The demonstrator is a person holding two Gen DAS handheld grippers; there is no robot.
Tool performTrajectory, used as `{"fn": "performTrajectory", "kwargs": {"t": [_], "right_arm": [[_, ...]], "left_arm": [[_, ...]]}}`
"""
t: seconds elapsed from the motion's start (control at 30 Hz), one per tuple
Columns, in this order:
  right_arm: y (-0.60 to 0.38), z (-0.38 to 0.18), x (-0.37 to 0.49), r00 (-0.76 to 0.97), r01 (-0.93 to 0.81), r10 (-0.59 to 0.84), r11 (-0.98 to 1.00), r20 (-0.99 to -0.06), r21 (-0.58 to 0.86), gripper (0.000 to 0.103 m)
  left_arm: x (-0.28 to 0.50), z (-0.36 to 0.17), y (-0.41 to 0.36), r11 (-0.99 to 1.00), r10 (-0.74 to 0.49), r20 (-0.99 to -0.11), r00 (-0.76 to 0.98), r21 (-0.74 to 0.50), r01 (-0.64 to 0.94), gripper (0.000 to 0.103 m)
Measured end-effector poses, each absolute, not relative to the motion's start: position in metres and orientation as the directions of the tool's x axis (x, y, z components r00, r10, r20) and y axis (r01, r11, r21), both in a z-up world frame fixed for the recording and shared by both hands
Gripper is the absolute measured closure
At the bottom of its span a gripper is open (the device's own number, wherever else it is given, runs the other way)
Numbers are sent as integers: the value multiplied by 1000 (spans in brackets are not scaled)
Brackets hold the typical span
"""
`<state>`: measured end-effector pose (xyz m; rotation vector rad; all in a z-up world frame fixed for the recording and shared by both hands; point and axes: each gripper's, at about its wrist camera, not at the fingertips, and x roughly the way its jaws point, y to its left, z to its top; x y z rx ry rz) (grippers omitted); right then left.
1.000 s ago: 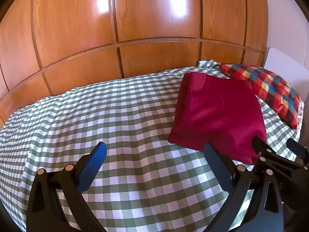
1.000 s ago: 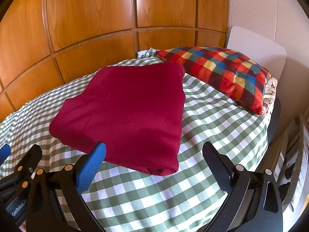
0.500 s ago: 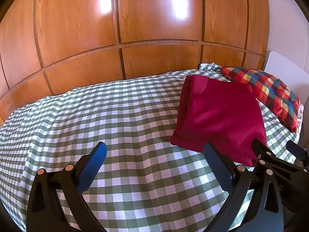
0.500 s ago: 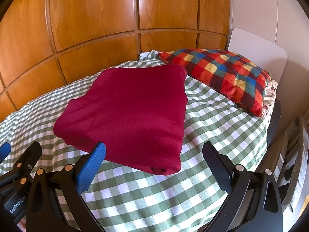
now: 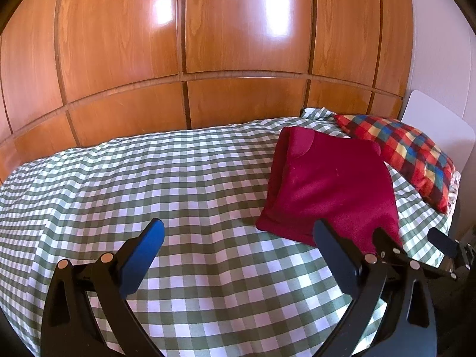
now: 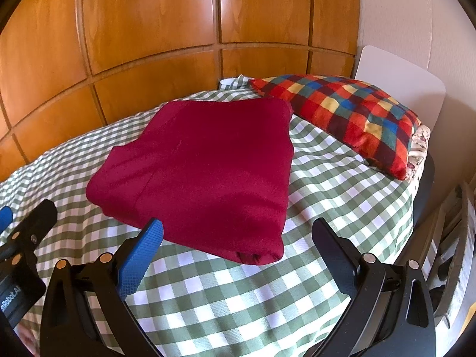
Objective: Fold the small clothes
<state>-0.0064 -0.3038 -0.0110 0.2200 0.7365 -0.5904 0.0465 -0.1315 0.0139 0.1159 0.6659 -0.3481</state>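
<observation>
Right wrist view puts the folded red garment (image 6: 202,172) straight ahead of the right claw (image 6: 235,232), lying flat on the green checked bedspread (image 6: 238,297) as a thick, roughly square stack (its layered edge faces the claw, with a small gap showing at the near corner). That claw is spread wide with nothing between its fingers; its blue-padded finger (image 6: 139,258) shows against the garment's near edge, though whether it touches the cloth cannot be told, and the black finger is out over bare bedspread to the right of the stack. Beyond the garment and to the right of the claw, a multicoloured checked pillow (image 6: 351,119) lies at the head of the bed, its near corner close to the garment's far corner, with a white headboard (image 6: 398,77) behind it. In the left wrist view the same garment (image 5: 330,184) sits ahead and to the right of the left claw (image 5: 238,241), which is likewise spread apart and holds nothing, hovering above open bedspread (image 5: 148,178). Part of the right claw (image 5: 416,255) shows just to the right of it. Glossy wooden wall panels (image 5: 238,35) rise behind the bed's far side.
</observation>
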Motion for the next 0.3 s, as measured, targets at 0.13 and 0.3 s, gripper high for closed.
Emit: {"fn": "performTrajectory", "kwargs": {"t": [0.13, 0.3], "right_arm": [[-308, -10, -7, 598, 570, -418, 822, -684, -4, 4], [-350, 5, -20, 595, 645, -476, 763, -647, 31, 4]], "left_arm": [[48, 12, -132, 934, -280, -637, 718, -9, 357, 3], [51, 5, -133, 938, -246, -650, 719, 27, 345, 3]]}}
